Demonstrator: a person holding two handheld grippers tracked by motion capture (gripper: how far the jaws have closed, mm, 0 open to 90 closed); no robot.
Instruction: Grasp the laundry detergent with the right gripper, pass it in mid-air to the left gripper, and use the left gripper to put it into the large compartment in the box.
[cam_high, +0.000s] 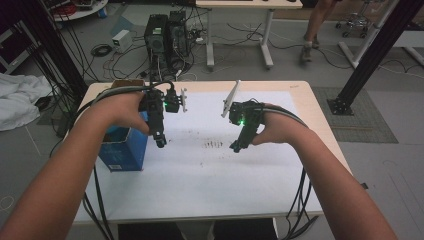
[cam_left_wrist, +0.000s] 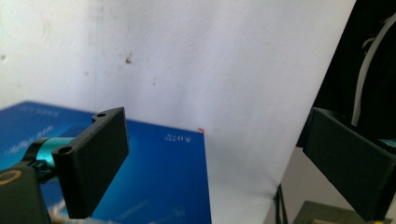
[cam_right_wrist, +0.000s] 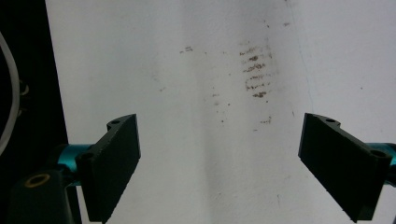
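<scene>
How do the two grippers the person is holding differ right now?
The left gripper hangs beside the blue box at the table's left edge, while the right gripper hangs over the middle of the white sheet, next to the brown smudges. The left gripper points nearly straight down; the right gripper tilts toward the smudges. Both are black, with jaws apart and nothing between them.

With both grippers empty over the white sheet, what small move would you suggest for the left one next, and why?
Probably ease the left gripper down and leftward toward the blue box. Its fingers stand open with nothing between them, and the box lies right beside them at the white sheet's edge. The right gripper is open over dark smudges.
</scene>
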